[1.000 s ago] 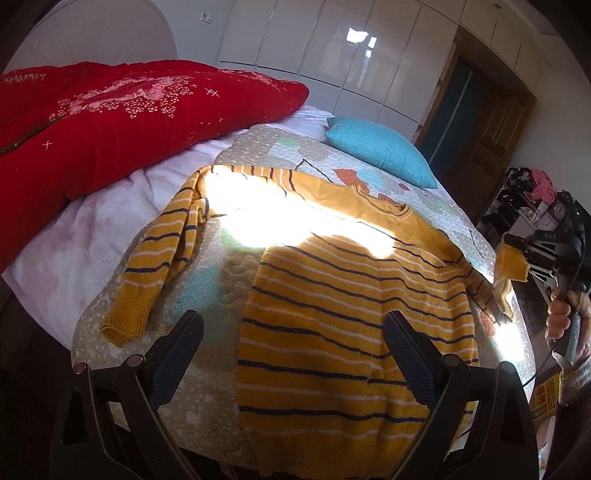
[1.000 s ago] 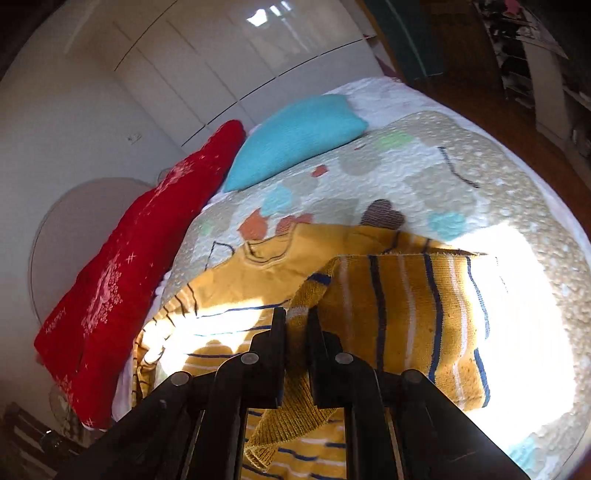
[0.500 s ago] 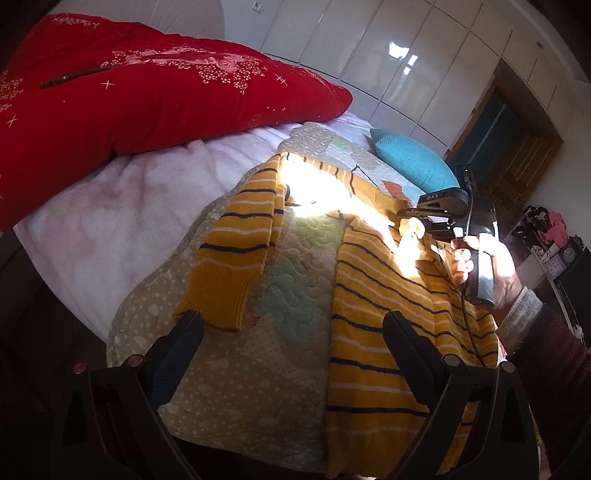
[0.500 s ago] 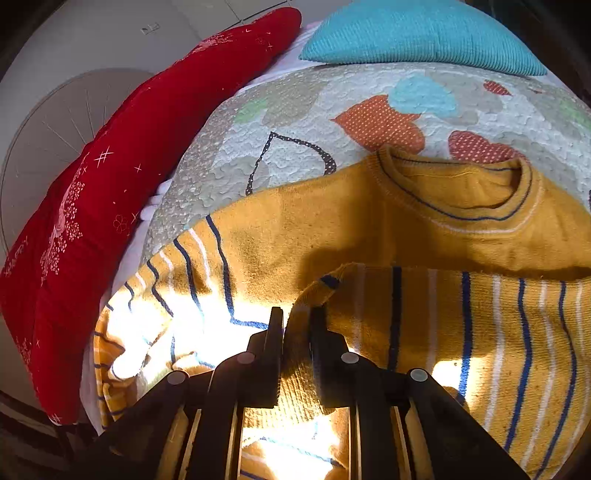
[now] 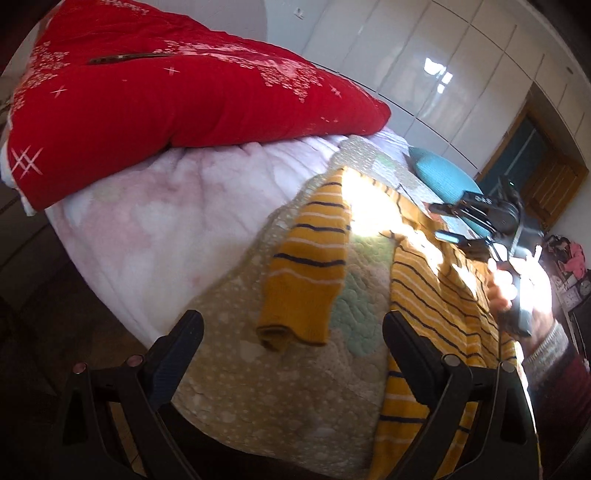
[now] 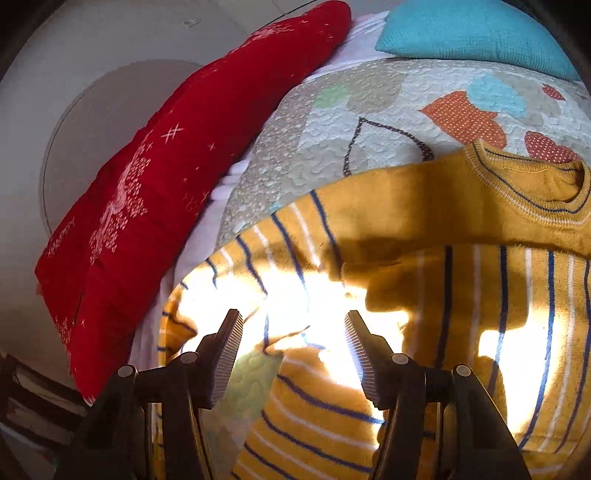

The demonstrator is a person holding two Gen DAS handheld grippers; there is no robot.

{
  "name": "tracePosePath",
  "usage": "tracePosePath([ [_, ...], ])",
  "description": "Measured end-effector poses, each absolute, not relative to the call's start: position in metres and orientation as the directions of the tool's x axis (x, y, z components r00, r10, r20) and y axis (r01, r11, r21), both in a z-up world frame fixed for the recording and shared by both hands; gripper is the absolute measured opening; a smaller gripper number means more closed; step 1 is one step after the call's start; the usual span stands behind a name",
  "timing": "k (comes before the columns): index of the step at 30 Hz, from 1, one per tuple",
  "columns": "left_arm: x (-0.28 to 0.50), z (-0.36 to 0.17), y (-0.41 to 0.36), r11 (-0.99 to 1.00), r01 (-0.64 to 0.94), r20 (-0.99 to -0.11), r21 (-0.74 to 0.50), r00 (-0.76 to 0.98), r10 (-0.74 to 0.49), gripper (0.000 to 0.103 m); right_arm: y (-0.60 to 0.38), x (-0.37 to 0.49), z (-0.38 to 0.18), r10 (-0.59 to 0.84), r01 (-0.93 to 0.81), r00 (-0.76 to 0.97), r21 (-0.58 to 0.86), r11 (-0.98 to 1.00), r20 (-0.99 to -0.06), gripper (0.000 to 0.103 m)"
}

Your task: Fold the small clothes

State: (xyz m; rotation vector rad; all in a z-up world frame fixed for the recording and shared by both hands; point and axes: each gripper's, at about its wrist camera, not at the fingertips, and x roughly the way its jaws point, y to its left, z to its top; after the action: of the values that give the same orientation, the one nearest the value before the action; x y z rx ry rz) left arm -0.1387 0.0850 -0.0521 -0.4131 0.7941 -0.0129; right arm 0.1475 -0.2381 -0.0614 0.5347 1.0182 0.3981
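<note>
A yellow sweater with navy and white stripes [image 5: 436, 295] lies flat on the quilted bedspread [image 5: 258, 391]. Its one sleeve [image 5: 306, 273] lies stretched out, cuff toward me. My left gripper [image 5: 291, 350] is open and empty, just short of that cuff. My right gripper [image 6: 291, 354] is open and empty above the sweater's chest [image 6: 369, 236]. The other sleeve [image 6: 517, 306] lies folded across the body. The right gripper also shows in the left wrist view [image 5: 448, 223], held over the sweater.
A red duvet [image 5: 166, 99] lies along the far side of the bed on a pale pink blanket [image 5: 159, 229]. A turquoise pillow [image 6: 476, 33] sits at the head. White wardrobe doors [image 5: 424, 62] stand behind. The bed edge drops to dark floor [image 5: 44, 295].
My right gripper opened and let go of the sleeve, which now lies folded across the sweater's body. My left gripper moved left and closer toward the other sleeve's cuff.
</note>
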Motion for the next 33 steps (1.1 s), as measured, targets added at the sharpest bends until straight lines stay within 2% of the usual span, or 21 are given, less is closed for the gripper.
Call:
tracePosePath([
  [4,-0.144,-0.053,0.121,0.886,-0.253,-0.693,-0.388,0.714,-0.100,0.097,-0.187,0.106,-0.055,0.628,-0.210,0.394,0.600,0.772,-0.671,0.063],
  [8,-0.151,-0.050,0.139,0.870,-0.293,-0.685,-0.397,0.726,-0.068,0.097,-0.131,0.067,-0.057,0.679,-0.326,0.326,0.596,0.734,-0.658,0.063],
  [12,-0.157,-0.049,0.149,0.857,-0.302,-0.671,-0.416,0.739,-0.065,0.097,-0.087,0.038,-0.054,0.689,-0.430,0.316,0.549,0.716,-0.652,0.062],
  [15,-0.158,-0.052,0.152,0.849,-0.302,-0.670,-0.433,0.738,-0.079,0.097,-0.065,0.032,-0.061,0.659,-0.436,0.307,0.514,0.739,-0.687,0.062],
  [16,-0.159,-0.054,0.152,0.847,-0.302,-0.670,-0.438,0.737,-0.084,0.097,-0.060,0.031,-0.065,0.648,-0.433,0.305,0.504,0.747,-0.698,0.061],
  [18,-0.159,-0.056,0.152,0.843,-0.301,-0.673,-0.445,0.734,-0.092,0.097,-0.051,0.030,-0.073,0.640,-0.437,0.294,0.495,0.751,-0.710,0.047],
  [20,-0.158,-0.059,0.151,0.841,-0.303,-0.679,-0.449,0.728,-0.100,0.097,-0.044,0.026,-0.079,0.637,-0.448,0.274,0.490,0.748,-0.721,0.015],
  [21,-0.157,-0.060,0.150,0.840,-0.302,-0.682,-0.451,0.724,-0.105,0.097,-0.040,0.025,-0.081,0.636,-0.452,0.264,0.490,0.746,-0.725,0.011],
  [24,-0.155,-0.058,0.144,0.840,-0.290,-0.684,-0.459,0.719,-0.126,0.097,-0.044,0.023,-0.069,0.634,-0.461,0.284,0.478,0.748,-0.719,0.008],
  [27,-0.153,-0.050,0.135,0.853,-0.266,-0.674,-0.449,0.727,-0.128,0.097,-0.078,0.026,-0.032,0.636,-0.462,0.358,0.462,0.757,-0.684,0.007],
  [30,-0.149,-0.041,0.122,0.866,-0.234,-0.664,-0.441,0.734,-0.140,0.097,-0.149,0.031,0.009,0.591,-0.415,0.470,0.427,0.803,-0.656,0.005],
  [33,-0.143,-0.038,0.104,0.883,-0.199,-0.667,-0.425,0.728,-0.156,0.097,-0.249,0.035,0.033,0.486,-0.275,0.580,0.404,0.873,-0.654,0.005],
])
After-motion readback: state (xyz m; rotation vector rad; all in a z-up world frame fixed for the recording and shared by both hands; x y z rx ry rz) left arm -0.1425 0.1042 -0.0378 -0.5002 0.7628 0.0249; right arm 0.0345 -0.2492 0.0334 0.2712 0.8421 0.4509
